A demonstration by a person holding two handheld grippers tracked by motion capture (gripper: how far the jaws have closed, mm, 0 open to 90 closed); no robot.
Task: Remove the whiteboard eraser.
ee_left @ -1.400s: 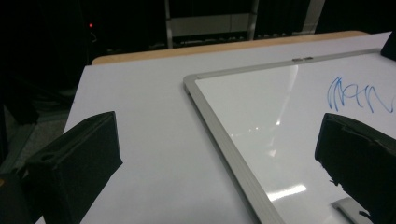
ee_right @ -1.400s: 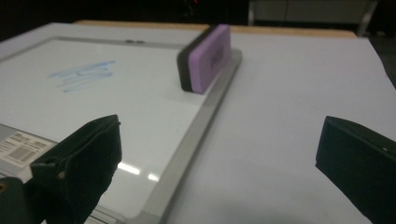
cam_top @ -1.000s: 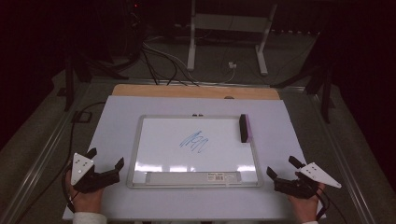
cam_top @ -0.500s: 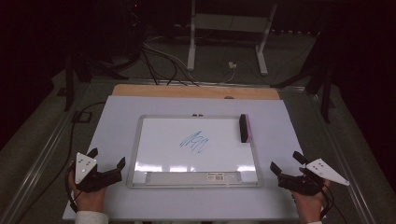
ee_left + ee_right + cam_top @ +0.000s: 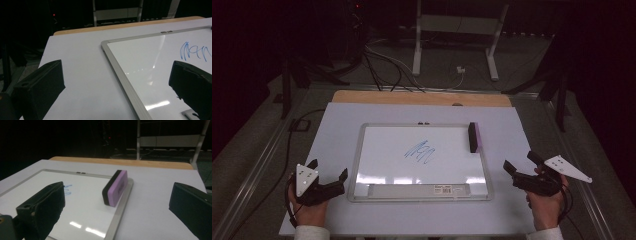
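Both my grippers just drifted back slightly, left gripper (image 5: 328, 181) and right gripper (image 5: 523, 169) wide open, empty. Purple-and-black felt eraser (image 5: 115, 187) sits at 12 o'clock, blue scribble (image 5: 420, 151) unwiped.

Purple eraser (image 5: 115, 187) on edge, whiteboard (image 5: 387, 150) right rim.

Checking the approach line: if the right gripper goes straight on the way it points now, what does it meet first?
Probably the purple eraser. In the right gripper view it stands on the whiteboard at its right edge, between the open jaws of the right gripper, with bare table before it. Depth is hard to judge.
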